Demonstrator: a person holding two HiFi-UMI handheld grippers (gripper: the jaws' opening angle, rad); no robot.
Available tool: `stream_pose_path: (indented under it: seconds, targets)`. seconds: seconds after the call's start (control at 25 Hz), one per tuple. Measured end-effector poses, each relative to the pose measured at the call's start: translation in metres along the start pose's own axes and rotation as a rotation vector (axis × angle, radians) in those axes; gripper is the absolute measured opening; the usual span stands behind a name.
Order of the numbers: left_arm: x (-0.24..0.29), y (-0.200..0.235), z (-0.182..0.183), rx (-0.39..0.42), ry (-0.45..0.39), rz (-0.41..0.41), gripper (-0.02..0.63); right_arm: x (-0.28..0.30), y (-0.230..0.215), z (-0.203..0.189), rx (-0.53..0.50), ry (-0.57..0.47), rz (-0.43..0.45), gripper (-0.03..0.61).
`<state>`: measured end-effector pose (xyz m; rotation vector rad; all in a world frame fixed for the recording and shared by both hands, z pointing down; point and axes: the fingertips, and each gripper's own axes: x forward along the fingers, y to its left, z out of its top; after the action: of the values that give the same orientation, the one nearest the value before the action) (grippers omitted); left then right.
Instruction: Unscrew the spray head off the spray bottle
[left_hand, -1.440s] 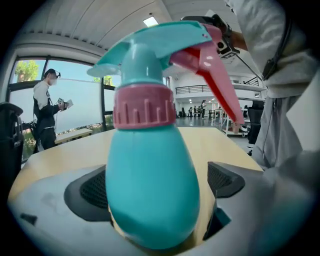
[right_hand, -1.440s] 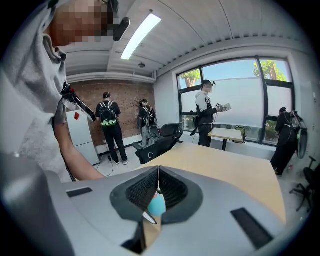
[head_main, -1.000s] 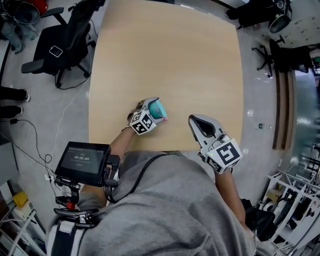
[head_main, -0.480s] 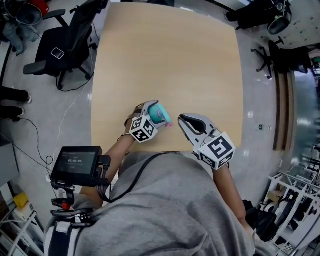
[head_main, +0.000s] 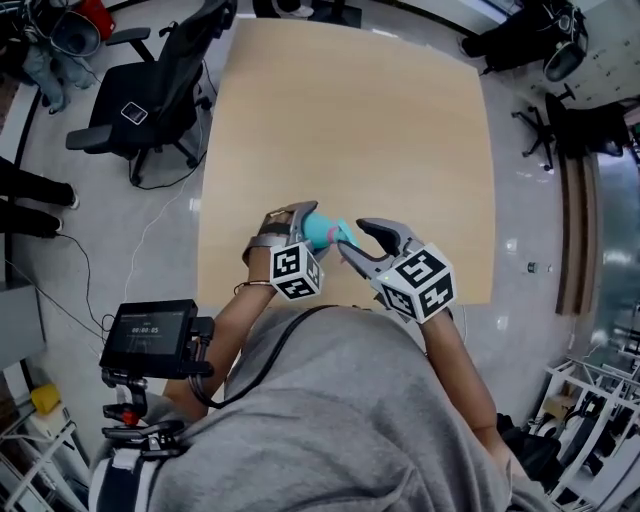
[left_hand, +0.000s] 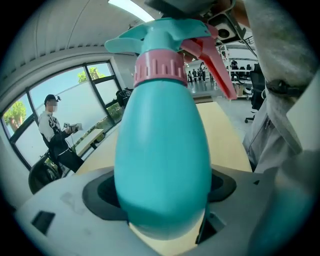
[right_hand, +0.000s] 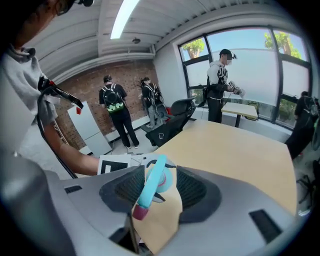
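My left gripper (head_main: 303, 228) is shut on the teal spray bottle (head_main: 320, 231), which it holds over the near part of the wooden table (head_main: 400, 130). In the left gripper view the bottle (left_hand: 162, 150) fills the gap between the pads, with its pink collar (left_hand: 160, 66), teal spray head (left_hand: 160, 32) and pink trigger (left_hand: 212, 62) pointing away. My right gripper (head_main: 358, 236) has come up to the bottle's top and its jaws are opening. In the right gripper view the spray head (right_hand: 152, 182) stands between the pads, close to the left one, with a gap to the right one.
A black office chair (head_main: 165, 90) stands off the table's far left corner. A handheld screen (head_main: 150, 337) hangs at my left side. The table's near edge runs just under both grippers. Several people stand in the room behind, by the windows and the brick wall.
My right gripper has swung left from the table's near right part to the bottle's top, and its jaws have parted around the spray head. The left gripper and bottle shifted slightly.
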<state>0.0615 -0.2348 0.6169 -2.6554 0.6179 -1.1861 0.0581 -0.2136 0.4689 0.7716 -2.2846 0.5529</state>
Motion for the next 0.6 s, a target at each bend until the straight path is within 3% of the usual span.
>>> stream_pose_path:
  seconds: [0.28,0.6]
  targets:
    - [-0.014,0.008,0.024,0.085,0.001,0.049,0.425,0.021,0.003,-0.014,-0.080,0.151,-0.021,0.179]
    - [-0.020,-0.003,0.033,0.046,-0.102,-0.051,0.425,0.016,0.009,-0.012,-0.119,0.198,-0.013,0.155]
